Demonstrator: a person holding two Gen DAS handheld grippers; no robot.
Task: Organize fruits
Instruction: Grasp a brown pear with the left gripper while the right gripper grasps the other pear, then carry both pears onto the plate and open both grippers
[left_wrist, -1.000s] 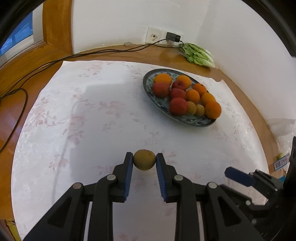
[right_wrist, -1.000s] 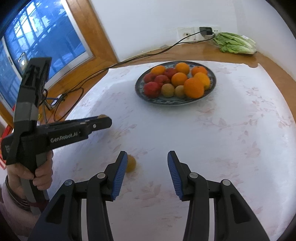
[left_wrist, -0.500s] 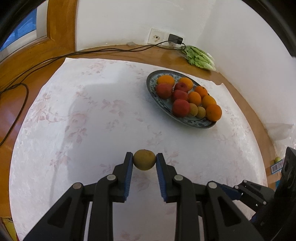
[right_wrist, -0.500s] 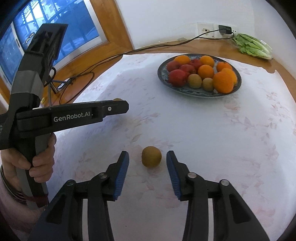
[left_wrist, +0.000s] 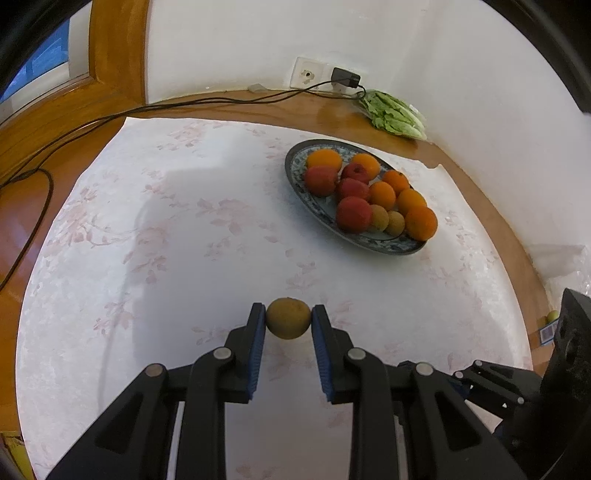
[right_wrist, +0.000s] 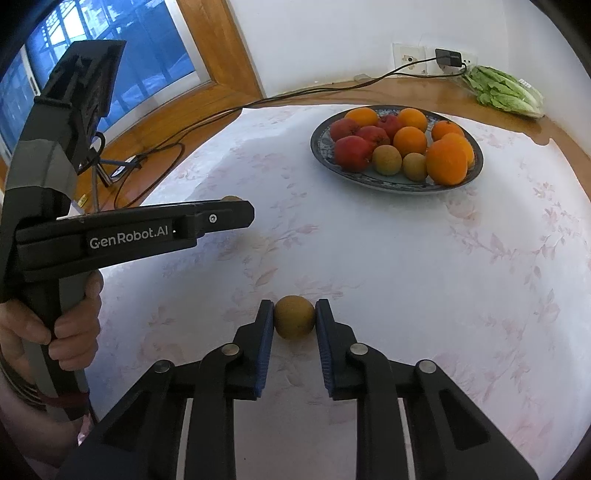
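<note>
"GenRobot.AI" lettering (right_wrist: 128, 238) on left gripper (left_wrist: 288, 325), both grippers' fingers clamping brown fruits, right gripper (right_wrist: 294, 322).

Soft daylight from the window (right_wrist: 110, 74), faint shadows, sharp focus, strong fisheye curvature at edges.

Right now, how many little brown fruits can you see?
4. Two brown fruits lie side by side on the plate. The left gripper holds a third, and the right gripper holds a fourth. More could hide under the pile.
</note>
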